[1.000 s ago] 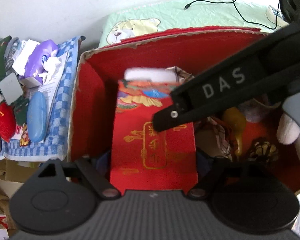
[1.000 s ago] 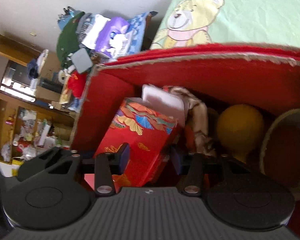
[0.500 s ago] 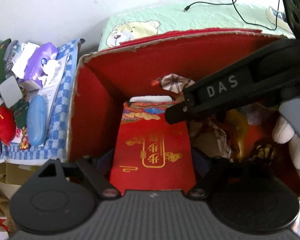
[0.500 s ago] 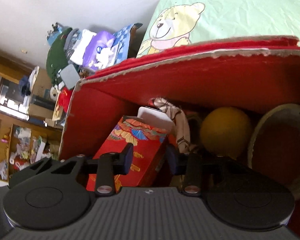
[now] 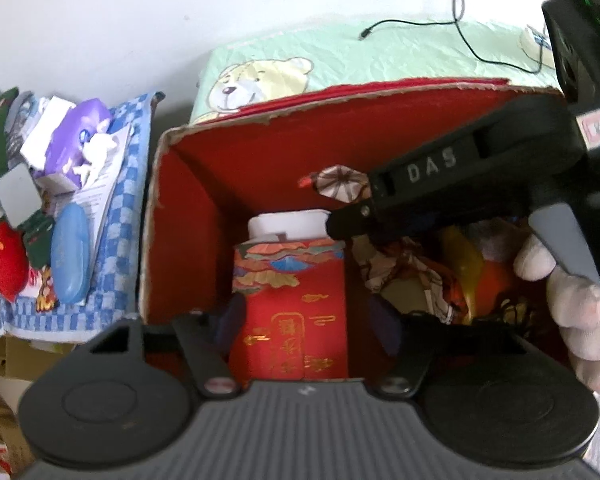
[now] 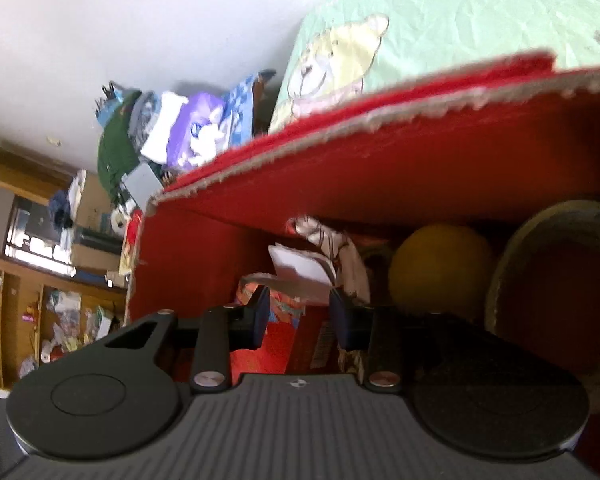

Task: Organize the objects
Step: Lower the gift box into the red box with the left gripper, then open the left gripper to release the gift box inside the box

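Left gripper fingers spread, straddling red gift carton with a gap on each side. Right gripper fingers spread too, nothing pinched. Carton upright, gold print, white insert on top, near left wall of red box. Open slot left of carton; patterned cloth and yellow ball crowding right. Bear-print sheet behind.

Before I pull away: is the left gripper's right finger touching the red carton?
Apart. The left wrist view shows a clear dark gap between the left gripper's right finger and the red carton's side.
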{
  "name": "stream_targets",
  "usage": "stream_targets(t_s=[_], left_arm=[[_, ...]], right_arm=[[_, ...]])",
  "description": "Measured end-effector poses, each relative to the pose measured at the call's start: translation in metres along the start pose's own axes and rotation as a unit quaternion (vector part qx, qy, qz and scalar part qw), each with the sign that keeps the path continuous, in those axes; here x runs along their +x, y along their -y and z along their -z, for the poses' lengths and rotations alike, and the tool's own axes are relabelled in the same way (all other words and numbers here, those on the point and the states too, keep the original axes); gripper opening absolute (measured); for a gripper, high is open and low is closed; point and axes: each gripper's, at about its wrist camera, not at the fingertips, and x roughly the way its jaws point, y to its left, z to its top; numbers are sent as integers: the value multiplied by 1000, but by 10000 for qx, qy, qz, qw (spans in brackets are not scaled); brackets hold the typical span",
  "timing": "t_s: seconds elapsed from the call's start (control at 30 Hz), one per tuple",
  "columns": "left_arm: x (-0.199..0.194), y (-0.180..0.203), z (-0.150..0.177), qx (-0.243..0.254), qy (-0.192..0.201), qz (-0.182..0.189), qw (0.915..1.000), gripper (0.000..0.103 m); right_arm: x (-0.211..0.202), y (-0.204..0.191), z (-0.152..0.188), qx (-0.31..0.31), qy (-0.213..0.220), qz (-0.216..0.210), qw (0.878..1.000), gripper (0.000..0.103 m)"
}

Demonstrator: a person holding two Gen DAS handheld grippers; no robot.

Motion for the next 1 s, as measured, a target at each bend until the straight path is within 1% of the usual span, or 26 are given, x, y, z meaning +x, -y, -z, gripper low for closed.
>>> stream_targets(t_s=[0.03, 0.23, 0.43, 0.53, 0.6, 0.7, 0.77, 0.87, 0.97, 1.0], left_arm=[[0, 1, -1, 58, 30, 10, 10000, 62], [8, 10, -9, 215, 111, 125, 9996, 61], [19, 11, -12, 270, 107, -32, 9996, 61], [19, 7, -13, 219, 176, 6, 9996, 60], [19, 6, -15, 199, 191, -67, 9996, 60], [19, 5, -18, 193, 232, -121, 9995, 60], [20, 5, -19, 210, 275, -204, 9992, 61], [22, 3, -23, 251, 349, -333, 9985, 62], [25, 1, -25, 282, 438, -417, 9978, 65], [26, 2, -25, 293, 456, -438, 9976, 66]], right_arm=[[-1, 0, 0, -21, 55, 31, 10000, 37], [-1, 0, 0, -18, 81, 138, 9999, 37], [-3, 1, 1, 86, 182, 142, 9997, 37], [-5, -2, 0, 26, 266, 134, 9996, 38], [-6, -3, -1, 21, 304, 147, 9994, 38], [-11, -8, -1, -108, 332, 447, 9984, 37], [-19, -15, 0, -196, 404, 813, 9957, 37], [-36, -20, 8, -224, 598, 1249, 9901, 37], [-53, -17, 24, -173, 807, 1374, 9871, 37], [-56, -16, 30, -225, 895, 1490, 9845, 37]])
